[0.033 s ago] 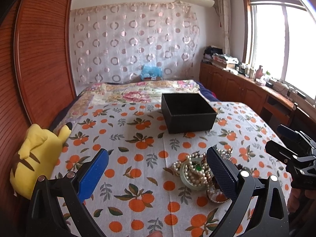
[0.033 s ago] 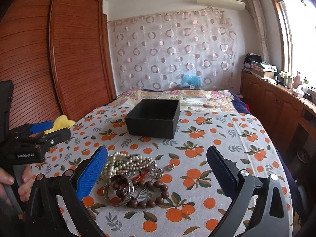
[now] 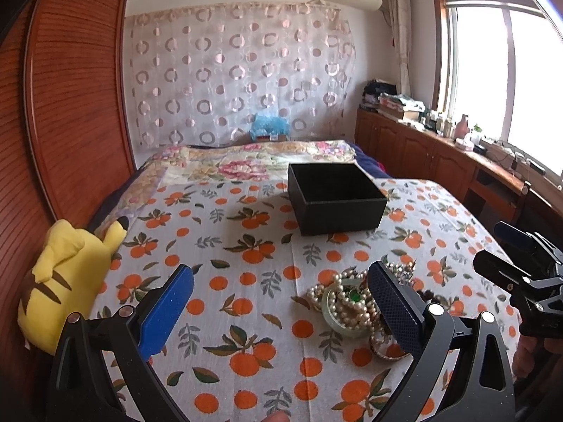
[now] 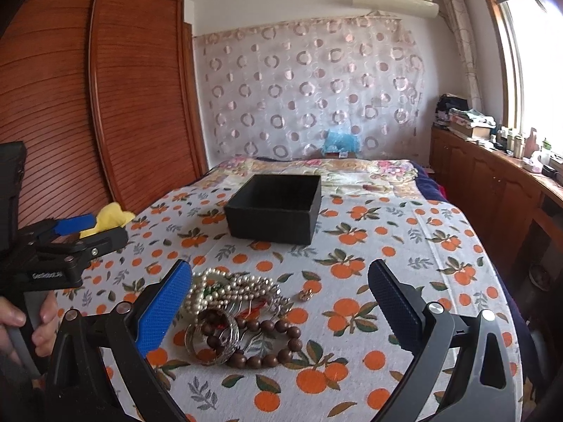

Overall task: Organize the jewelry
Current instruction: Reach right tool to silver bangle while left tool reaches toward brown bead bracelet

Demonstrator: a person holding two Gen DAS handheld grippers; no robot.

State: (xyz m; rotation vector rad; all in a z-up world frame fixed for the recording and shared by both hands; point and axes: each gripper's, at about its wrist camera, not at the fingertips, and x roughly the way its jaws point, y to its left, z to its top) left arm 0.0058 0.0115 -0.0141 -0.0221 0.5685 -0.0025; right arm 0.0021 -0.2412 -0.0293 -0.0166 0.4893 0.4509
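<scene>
- Right wrist view is showing you the jewelry pile (image 4: 232, 313) lying on the orange-print bedspread (image 4: 404, 246), toward its near edge, with the black box (image 4: 274, 207) sitting farther up the bed, well apart from the pile and looking empty as far as its inside shows.
- Your right gripper (image 4: 279, 302) is hovering above the bedspread with its jaws spread wide and nothing between them; the pile is sitting just beside its left finger.
- Your left gripper (image 3: 281, 313) is likewise gaping wide and gripping nothing, with the pile partly hidden behind its right finger.
- The pile is a tangle: pearl strands (image 4: 228, 288) are lying over a pale green bangle (image 3: 334, 320), a wooden bead bracelet (image 4: 267, 344) is looping around a silver bangle (image 4: 211, 344), and a small gold piece (image 4: 307, 294) is lying apart, just to the right.
- Judging from that tangle, pulling one strand is likely to be dragging others along, and pieces could be dropping on the way to the box.
- The soft bedspread is probably going to give under a pinch, so you risk catching cloth with the beads.
- The pile's long axis is running roughly from the near edge toward the box; the pearl strands are stretching crosswise, left to right.
- A yellow plush toy (image 3: 67, 281) is resting at the bed's left edge, clear of the work.
</scene>
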